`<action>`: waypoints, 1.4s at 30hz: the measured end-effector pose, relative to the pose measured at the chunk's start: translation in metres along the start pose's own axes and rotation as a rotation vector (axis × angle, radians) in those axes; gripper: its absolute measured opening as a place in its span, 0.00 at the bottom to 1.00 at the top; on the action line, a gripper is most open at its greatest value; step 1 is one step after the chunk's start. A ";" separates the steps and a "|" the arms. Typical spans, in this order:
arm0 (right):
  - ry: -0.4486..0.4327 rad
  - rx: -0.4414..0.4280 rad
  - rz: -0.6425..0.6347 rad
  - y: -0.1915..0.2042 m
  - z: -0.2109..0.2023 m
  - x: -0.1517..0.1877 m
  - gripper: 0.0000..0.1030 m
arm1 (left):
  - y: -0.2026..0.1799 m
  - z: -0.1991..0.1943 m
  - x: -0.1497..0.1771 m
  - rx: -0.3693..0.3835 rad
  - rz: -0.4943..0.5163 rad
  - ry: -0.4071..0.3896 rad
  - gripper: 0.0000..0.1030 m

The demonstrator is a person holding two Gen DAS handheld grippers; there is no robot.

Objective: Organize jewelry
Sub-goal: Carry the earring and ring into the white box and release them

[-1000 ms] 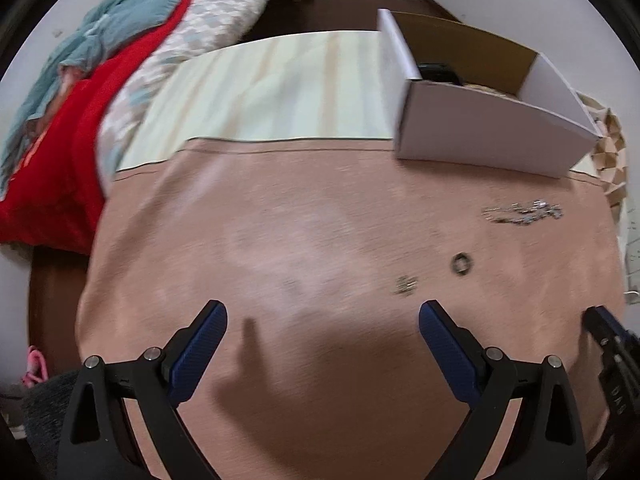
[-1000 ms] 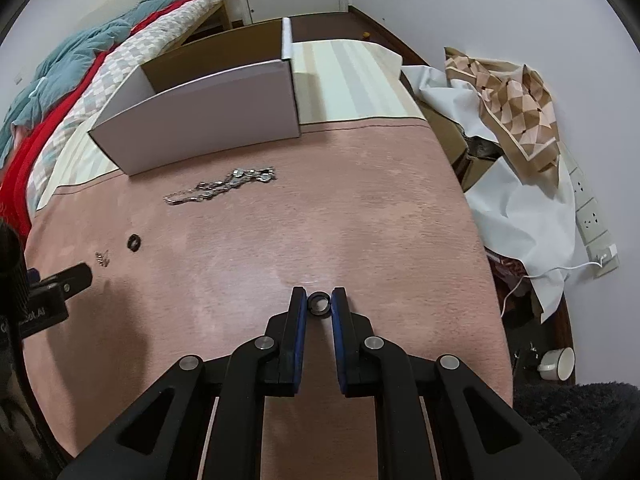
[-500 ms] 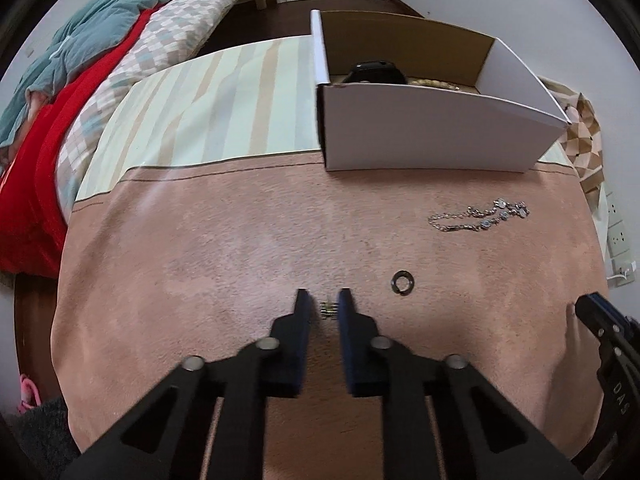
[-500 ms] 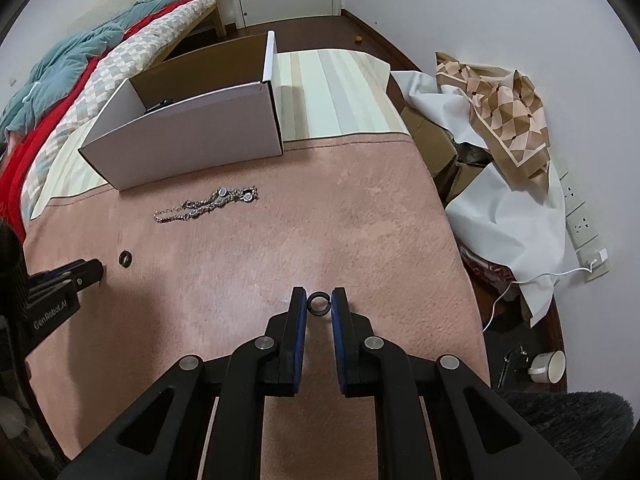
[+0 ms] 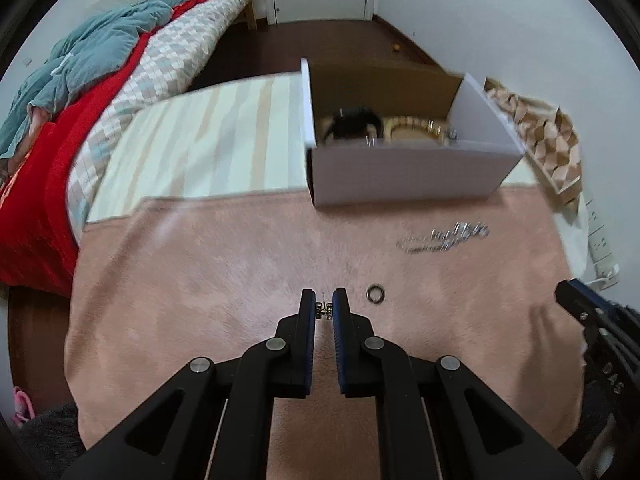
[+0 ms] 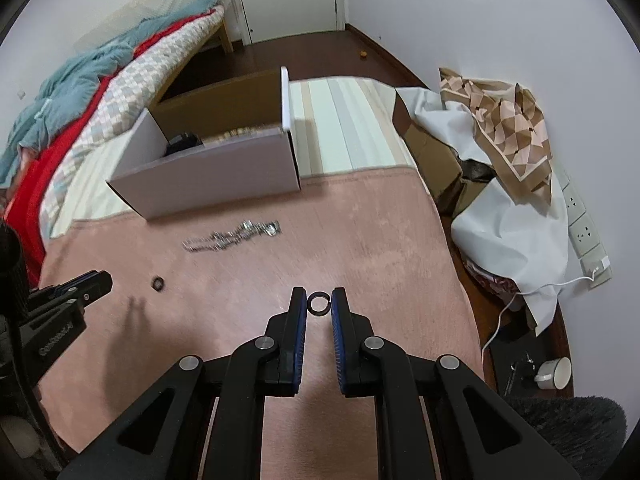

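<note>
My left gripper (image 5: 324,306) is shut on a small silver earring (image 5: 323,311), held just above the pink cloth (image 5: 200,280). A dark ring (image 5: 376,293) lies on the cloth just right of it, and a silver chain (image 5: 444,237) lies farther right, blurred. My right gripper (image 6: 319,302) is shut on a dark ring (image 6: 319,303), lifted over the cloth. The open white cardboard box (image 5: 408,172) stands behind and holds a black item (image 5: 352,120) and a beaded bracelet (image 5: 416,126). From the right wrist view the loose ring (image 6: 158,282), the chain (image 6: 232,236) and the box (image 6: 208,176) also show.
A bed with red, teal and checked bedding (image 5: 80,120) runs along the left. A striped mat (image 5: 208,140) lies beyond the pink cloth. Right of the cloth are crumpled white fabric (image 6: 500,216), a patterned cloth (image 6: 504,120), wall sockets (image 6: 584,232) and a cup (image 6: 556,372) on the floor.
My left gripper went from wide open to shut on the earring and rose with it. My right gripper, still holding its ring, lifted too, so the box interior now shows.
</note>
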State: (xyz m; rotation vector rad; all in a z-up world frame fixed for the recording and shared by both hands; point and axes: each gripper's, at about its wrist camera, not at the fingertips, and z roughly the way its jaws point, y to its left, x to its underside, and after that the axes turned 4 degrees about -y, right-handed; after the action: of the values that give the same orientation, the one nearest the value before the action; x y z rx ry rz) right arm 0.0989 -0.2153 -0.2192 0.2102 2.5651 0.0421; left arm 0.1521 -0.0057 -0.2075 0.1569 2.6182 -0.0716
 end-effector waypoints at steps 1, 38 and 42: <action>-0.007 -0.010 0.005 0.000 -0.004 -0.003 0.13 | 0.003 -0.008 -0.004 0.005 -0.008 -0.014 0.06; 0.213 -0.287 0.064 0.040 0.102 -0.179 0.42 | 0.023 0.059 -0.172 0.184 -0.099 0.137 0.13; 0.185 -0.254 0.052 0.036 0.086 -0.178 0.50 | 0.035 0.040 -0.169 0.094 -0.087 0.065 0.60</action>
State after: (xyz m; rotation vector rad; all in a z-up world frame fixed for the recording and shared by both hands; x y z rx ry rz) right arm 0.2986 -0.2098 -0.1941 0.1829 2.7048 0.4219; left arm 0.3217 0.0097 -0.1591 0.0794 2.6875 -0.2240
